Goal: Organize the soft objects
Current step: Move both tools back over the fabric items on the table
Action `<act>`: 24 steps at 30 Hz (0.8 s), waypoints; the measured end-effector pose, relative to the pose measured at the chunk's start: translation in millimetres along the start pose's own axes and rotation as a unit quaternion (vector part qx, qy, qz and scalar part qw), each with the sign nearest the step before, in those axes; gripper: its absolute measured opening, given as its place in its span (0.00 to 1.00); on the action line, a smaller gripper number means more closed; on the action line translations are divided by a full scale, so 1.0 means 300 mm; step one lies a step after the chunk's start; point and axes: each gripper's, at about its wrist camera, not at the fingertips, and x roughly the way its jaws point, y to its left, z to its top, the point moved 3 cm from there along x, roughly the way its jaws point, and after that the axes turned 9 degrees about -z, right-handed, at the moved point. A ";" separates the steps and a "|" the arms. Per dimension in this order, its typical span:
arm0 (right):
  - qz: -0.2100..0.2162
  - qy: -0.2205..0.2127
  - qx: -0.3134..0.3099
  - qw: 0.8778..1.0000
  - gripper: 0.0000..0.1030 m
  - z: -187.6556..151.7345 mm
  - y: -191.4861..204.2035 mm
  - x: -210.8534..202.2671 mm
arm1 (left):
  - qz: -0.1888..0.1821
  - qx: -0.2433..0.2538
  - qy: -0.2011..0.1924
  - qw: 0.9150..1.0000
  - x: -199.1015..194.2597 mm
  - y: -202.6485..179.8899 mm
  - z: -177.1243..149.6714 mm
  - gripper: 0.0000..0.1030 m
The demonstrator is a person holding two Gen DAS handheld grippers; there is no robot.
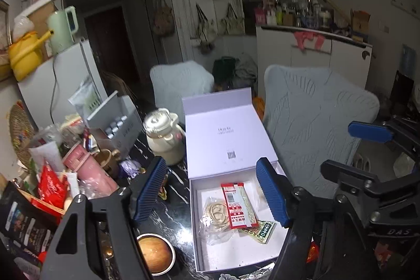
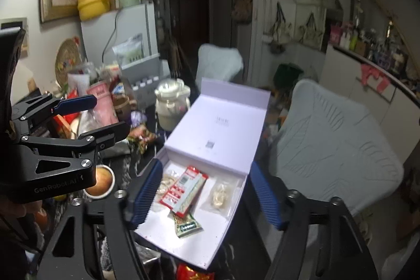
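A white gift box [image 1: 223, 127] lies open on the dark table, its lid standing up behind it. Inside lie a red and white sachet [image 1: 236, 204], a clear bag of pale rings [image 1: 215, 214] and a green and gold packet [image 1: 262, 227]. The right wrist view shows the same box [image 2: 223, 117], sachet [image 2: 183, 188] and green packet [image 2: 187, 225], plus a second clear bag [image 2: 220, 196]. My left gripper [image 1: 211, 192] hangs open above the box with nothing between its blue pads. My right gripper [image 2: 206, 194] is open and empty over the box too. Each appears in the other's view: right gripper [image 1: 349, 148], left gripper [image 2: 105, 117].
Left of the box stand a cream jug [image 1: 164, 138], a metal bowl of brown liquid [image 1: 155, 253], a pink cup [image 1: 89, 169] and a heap of packets and jars. Two pale chairs [image 1: 309, 117] stand behind the table. A white fridge [image 2: 118, 30] is at the back left.
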 end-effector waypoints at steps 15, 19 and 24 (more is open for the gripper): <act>-0.024 -0.056 0.010 0.998 0.90 -0.020 0.002 -0.319 | 0.014 0.006 -0.042 0.999 -0.304 -0.083 -0.030 0.69; -0.015 -0.057 0.013 0.998 0.90 -0.063 0.014 -0.372 | 0.014 0.009 -0.029 0.999 -0.348 -0.110 -0.077 0.69; -0.018 -0.058 0.011 0.998 0.90 -0.126 0.028 -0.424 | 0.011 0.017 -0.031 0.999 -0.394 -0.138 -0.146 0.69</act>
